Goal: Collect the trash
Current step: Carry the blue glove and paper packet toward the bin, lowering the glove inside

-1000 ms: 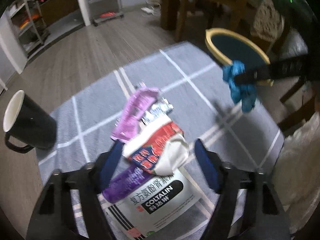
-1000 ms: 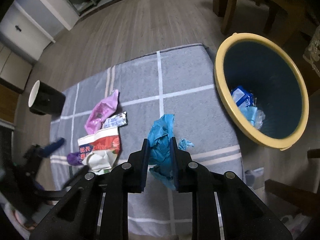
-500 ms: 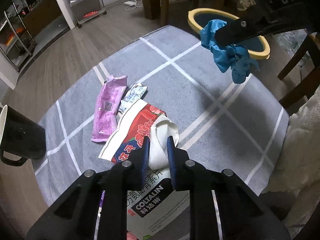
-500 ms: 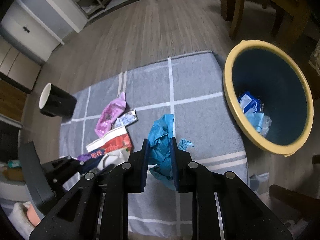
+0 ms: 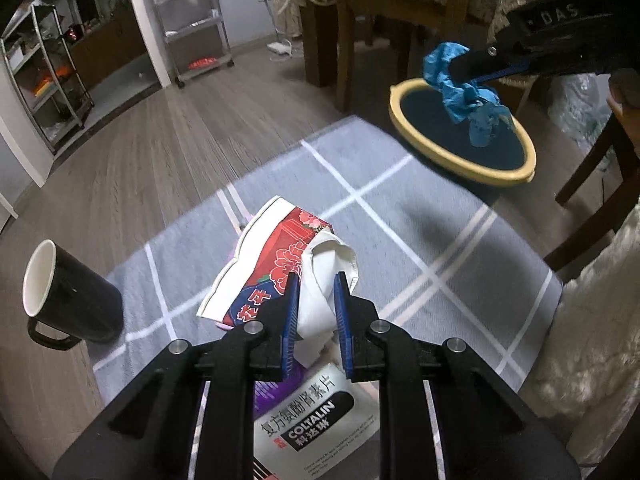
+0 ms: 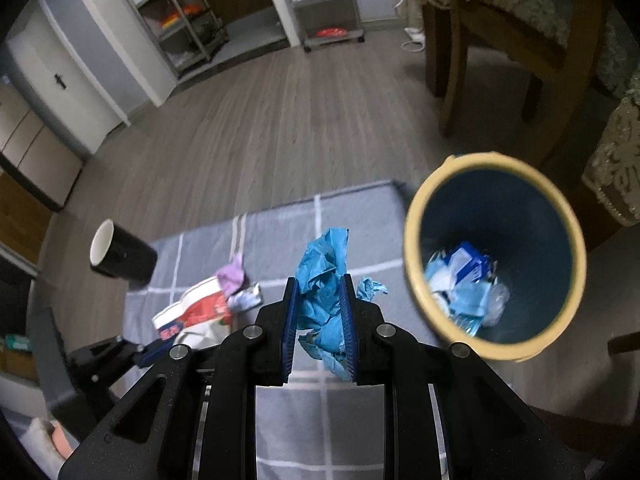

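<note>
With the left claw (image 5: 314,300) clamped on the red wrapper (image 5: 276,264) and the right claw (image 6: 319,306) pinching blue trash (image 6: 324,280) left of the bin (image 6: 416,280), either limp piece could slip and miss.

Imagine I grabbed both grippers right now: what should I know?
Left gripper: just closed on the red-and-white bag, over the mat.
Right gripper: shut on a blue wad, beside the bin.
Done: some trash is in the bin.
Left: drop both; then the pink wrapper, small wrapper, white pouch and purple packet on the mat.
</note>
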A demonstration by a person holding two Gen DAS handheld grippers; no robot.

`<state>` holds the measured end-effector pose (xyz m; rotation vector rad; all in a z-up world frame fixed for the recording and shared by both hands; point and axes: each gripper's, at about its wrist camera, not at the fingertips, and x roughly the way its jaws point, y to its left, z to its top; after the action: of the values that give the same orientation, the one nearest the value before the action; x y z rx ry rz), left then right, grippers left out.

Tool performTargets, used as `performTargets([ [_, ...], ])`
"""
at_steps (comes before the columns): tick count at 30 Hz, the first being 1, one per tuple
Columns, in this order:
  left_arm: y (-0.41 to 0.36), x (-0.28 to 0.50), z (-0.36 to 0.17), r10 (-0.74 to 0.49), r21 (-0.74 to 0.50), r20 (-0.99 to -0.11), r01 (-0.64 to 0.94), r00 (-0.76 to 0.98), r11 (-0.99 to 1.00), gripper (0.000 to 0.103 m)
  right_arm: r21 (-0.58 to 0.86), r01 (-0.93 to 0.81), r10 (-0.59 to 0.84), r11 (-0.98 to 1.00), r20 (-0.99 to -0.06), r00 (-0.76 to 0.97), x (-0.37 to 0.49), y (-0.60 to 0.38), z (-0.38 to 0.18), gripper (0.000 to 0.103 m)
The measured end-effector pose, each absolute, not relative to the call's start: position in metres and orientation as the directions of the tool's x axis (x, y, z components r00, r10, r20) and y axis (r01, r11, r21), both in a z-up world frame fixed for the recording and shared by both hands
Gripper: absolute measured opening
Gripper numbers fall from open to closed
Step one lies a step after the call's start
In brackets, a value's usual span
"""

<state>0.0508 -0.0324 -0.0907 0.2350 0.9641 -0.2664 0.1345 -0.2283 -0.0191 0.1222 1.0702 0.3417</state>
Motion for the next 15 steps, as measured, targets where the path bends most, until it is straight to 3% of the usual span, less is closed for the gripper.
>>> performTargets([
  [15,-0.036,0.052,-0.044,-0.160,0.059,-0.758,0.310,0.633,0.949,0.017,0.266,-0.105,0.283,0.958,-0.828,0.484,0.168,-0.299,-0.011,0.022],
])
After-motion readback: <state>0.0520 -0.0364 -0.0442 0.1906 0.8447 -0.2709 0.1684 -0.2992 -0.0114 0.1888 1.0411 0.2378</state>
